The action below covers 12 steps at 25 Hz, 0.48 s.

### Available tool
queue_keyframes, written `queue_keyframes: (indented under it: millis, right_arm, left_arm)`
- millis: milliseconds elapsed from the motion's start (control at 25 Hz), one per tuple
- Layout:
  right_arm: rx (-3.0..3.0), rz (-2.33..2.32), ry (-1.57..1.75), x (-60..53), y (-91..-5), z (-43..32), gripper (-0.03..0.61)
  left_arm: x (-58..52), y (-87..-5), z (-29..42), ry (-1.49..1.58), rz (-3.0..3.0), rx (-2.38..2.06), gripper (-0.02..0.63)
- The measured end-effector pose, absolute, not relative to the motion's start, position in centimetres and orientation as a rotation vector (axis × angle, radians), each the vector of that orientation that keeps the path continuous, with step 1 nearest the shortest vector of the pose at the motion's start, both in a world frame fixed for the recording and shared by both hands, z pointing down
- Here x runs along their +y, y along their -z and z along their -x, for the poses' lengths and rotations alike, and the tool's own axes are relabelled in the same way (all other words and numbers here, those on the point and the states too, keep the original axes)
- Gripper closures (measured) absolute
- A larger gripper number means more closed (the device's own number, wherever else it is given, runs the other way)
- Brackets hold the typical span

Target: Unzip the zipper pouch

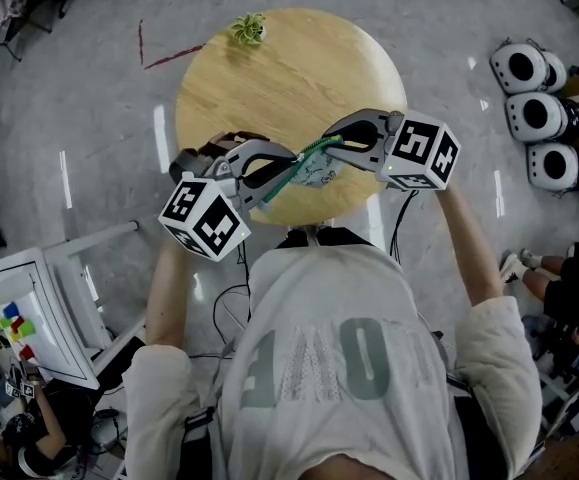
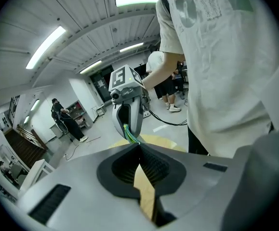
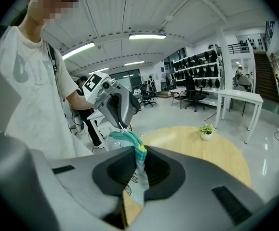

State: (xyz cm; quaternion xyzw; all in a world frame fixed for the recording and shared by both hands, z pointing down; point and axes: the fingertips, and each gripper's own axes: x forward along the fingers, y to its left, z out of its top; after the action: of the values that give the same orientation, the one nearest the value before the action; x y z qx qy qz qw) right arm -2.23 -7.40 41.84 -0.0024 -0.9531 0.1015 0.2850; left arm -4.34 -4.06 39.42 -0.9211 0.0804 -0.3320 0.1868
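Running lower-left to upper-right: zipper pouch (image 1: pixel 309 171)

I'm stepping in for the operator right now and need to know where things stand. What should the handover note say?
Left gripper: shut, pinching one end of the zipper pouch at its teal zipper edge.
Right gripper: shut on the other end, white fabric between its jaws.
Pouch: held in the air between both grippers, over the near edge of the round wooden table.
Done: both grips taken. Whether the zip has opened at all cannot be told.
Left: run the zipper fully open.
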Motion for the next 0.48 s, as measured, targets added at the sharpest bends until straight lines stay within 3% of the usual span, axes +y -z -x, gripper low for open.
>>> queue_keyframes:
  millis: [480]
  right_arm:
    - [-2.511,-0.243,-0.251,-11.5,-41.6,-3.9,0.525]
  left_arm:
    - [-4.1,-39.8,6.8,0.988,2.607,0.285,0.588]
